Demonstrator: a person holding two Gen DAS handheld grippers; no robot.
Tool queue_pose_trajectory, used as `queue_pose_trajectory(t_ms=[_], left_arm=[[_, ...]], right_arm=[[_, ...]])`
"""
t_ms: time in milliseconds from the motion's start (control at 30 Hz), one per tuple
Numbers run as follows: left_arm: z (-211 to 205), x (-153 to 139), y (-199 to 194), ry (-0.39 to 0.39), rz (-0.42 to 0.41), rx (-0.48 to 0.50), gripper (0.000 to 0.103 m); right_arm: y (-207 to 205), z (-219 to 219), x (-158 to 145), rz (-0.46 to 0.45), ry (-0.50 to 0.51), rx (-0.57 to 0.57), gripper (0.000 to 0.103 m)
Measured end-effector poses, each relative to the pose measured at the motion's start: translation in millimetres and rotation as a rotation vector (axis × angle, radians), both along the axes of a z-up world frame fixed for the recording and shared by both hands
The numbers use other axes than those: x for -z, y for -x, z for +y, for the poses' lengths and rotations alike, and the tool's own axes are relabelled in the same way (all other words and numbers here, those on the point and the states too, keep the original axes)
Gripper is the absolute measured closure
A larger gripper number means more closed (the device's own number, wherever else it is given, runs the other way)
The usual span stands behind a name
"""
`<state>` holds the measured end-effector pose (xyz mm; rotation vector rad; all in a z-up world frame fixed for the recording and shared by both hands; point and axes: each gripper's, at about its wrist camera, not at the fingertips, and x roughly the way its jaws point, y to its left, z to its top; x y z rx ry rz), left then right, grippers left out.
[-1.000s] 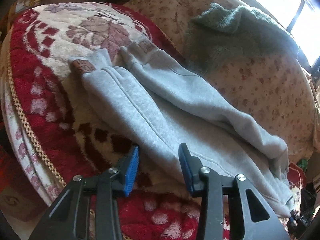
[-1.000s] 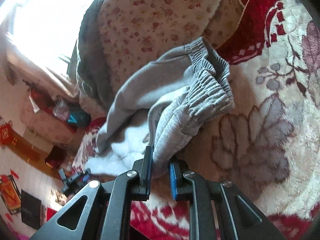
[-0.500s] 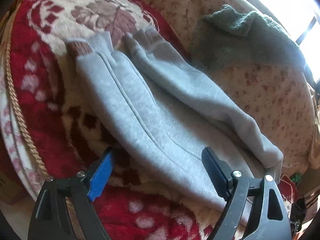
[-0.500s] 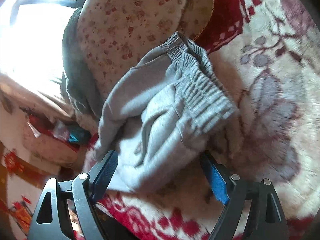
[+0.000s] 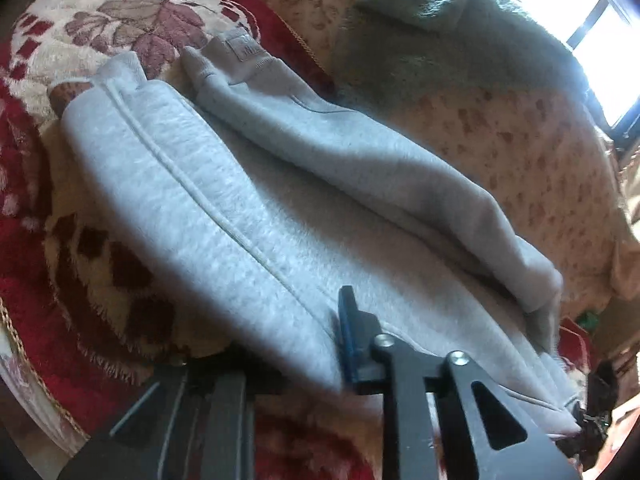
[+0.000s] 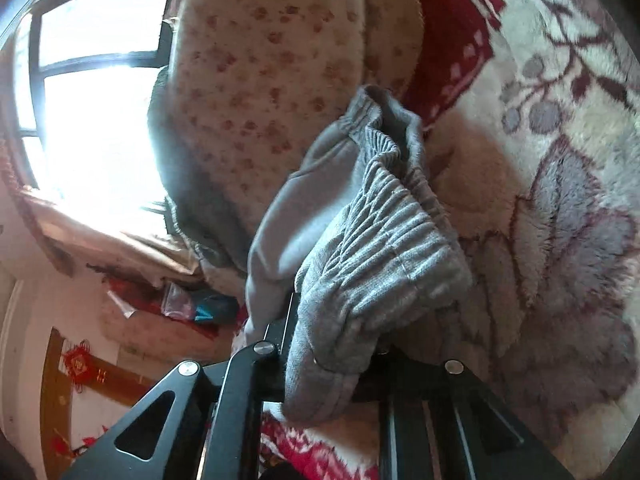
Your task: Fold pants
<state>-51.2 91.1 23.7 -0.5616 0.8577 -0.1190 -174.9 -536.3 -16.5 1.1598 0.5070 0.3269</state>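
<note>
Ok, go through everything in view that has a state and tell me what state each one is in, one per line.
Grey pants: lying lengthwise on the floral blanket, legs side by side.
Waistband: bunched, lifted off the blanket.
Left gripper: closing on a pant leg's edge.
Right gripper: shut on the waistband.
Dark green sweater: crumpled behind the pants.

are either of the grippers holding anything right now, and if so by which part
Both hold the grey pants. The left gripper is closing on a leg's side edge; the right gripper is shut on the elastic waistband.

Bright window, red floral blanket, beige flowered cover.
</note>
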Motion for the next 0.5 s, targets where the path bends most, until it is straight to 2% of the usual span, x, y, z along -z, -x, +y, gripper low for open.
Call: queue_pose_trajectory(t_ms=[233,300,367,400,433,467,500], left_arm=[[12,-3,34,0.012,0.001,0.066,0.086],[12,3,39,0.004,0.015,0.065,0.085],[12,7,40,-0.004,0.034,0.052,0.079],[14,5,41,-0.006,0.032,0.033,0.061],[16,2,43,-0.011,0.024,0.005,0.031],[19,-1,45,-0.012,0.015,-0.02,0.022],[24,-4,47,-0.007,0.005,-0.044,0.018]], right_arm=[[48,5,-21,-0.015,0.043,-0.036,0.087],[58,10,-21,0.016,0.106,-0.053,0.087],[59,14,-11,0.065,0.126,-0.076,0.086],[58,15,-4,0.104,0.167,-0.079,0.084],[57,19,2,0.179,0.268,-0.073,0.083],[55,21,5,0.213,0.296,-0.077,0.081],[54,21,10,0.25,0.294,-0.091,0.08]])
